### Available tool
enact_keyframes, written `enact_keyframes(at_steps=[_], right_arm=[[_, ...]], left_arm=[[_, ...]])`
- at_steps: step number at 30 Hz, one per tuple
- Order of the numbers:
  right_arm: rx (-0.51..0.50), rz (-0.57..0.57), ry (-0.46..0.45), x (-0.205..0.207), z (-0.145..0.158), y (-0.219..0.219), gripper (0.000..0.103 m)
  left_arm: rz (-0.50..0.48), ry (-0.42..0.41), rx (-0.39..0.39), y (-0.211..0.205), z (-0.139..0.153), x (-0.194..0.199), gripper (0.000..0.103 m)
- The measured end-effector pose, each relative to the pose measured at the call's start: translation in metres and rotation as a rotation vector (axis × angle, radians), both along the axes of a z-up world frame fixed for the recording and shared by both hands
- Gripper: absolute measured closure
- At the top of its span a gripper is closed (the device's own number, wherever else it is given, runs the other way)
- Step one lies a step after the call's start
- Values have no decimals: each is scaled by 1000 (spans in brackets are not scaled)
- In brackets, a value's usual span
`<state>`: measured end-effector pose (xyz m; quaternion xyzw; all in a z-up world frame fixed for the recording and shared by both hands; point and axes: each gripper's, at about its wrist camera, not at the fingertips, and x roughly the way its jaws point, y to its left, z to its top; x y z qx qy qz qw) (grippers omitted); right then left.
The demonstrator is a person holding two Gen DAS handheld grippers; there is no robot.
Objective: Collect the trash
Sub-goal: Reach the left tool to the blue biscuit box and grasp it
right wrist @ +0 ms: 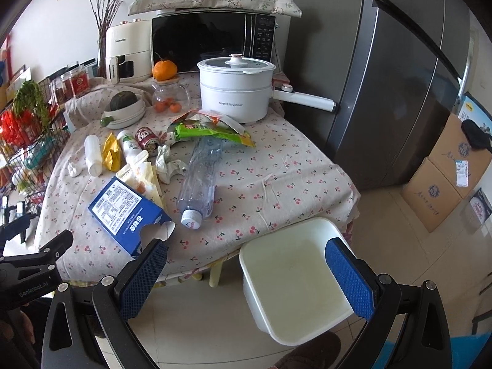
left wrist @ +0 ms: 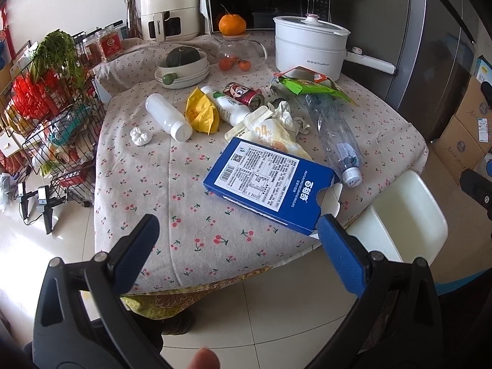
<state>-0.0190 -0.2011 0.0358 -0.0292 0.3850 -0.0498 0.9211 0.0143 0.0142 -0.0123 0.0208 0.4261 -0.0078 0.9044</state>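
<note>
Blue cardboard catches our eye first: a flattened biscuit box [left wrist: 270, 184] lies label-up at the near edge of the cloth-covered table [left wrist: 147, 190], its torn flap toward the white bin [right wrist: 292, 279] that stands on the floor just beside that edge. Behind the box the rest of the trash is strewn across the cloth — a crushed clear bottle [left wrist: 335, 135] with its cap toward us, a pale pouch [left wrist: 270, 135] partly under the box, crumpled paper [left wrist: 290, 117], a yellow wrapper [left wrist: 201, 110], two white bottles [left wrist: 167, 117], a red can [left wrist: 246, 95], a green wrapper [left wrist: 316, 87] and a small tissue wad [left wrist: 140, 136] off on its own.

Our left gripper [left wrist: 238, 233] hovers over the near table edge with its jaws spread wide and nothing between them; its right pad sits close to the box's corner. Our right gripper [right wrist: 246, 255] hangs over the bin, jaws equally wide and empty. The bin looks empty, so we judge collecting has not properly begun — this reads as the approach to a first pick.

The box seems the natural first target. Lying flat, it offers little to pinch, so we would likely need to take the edge overhanging nearest us, or the raised flap, then carry it the short way to the bin.
</note>
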Motion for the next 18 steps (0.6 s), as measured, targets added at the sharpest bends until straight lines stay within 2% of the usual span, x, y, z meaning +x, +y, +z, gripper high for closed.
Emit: enact_keyframes(at_steps=[3,7,9,11,13,15,18], right_arm=[[32,47,19,16,15,2,0],[130,118,120,59,20,6,0],[156,132,174,80,11,4,0],[179,123,191,92,-5,-3,0],[141,113,265,99,-24,-9,0],[125,130,299,103,-31,-15,0],[142,103,259,109,-20,-30,0]], left_arm=[[-1,49,-54,10,0,14,1],[-4,177,-202,21,-8,38,1],[13,258,-256,21,-17,51,1],[44,324,-292,18,-25,63,1],[88,374,-328,10,-33,73,1],[136,400,-342,-2,-38,85,1],[213,405,-303,-24,-45,107,1]])
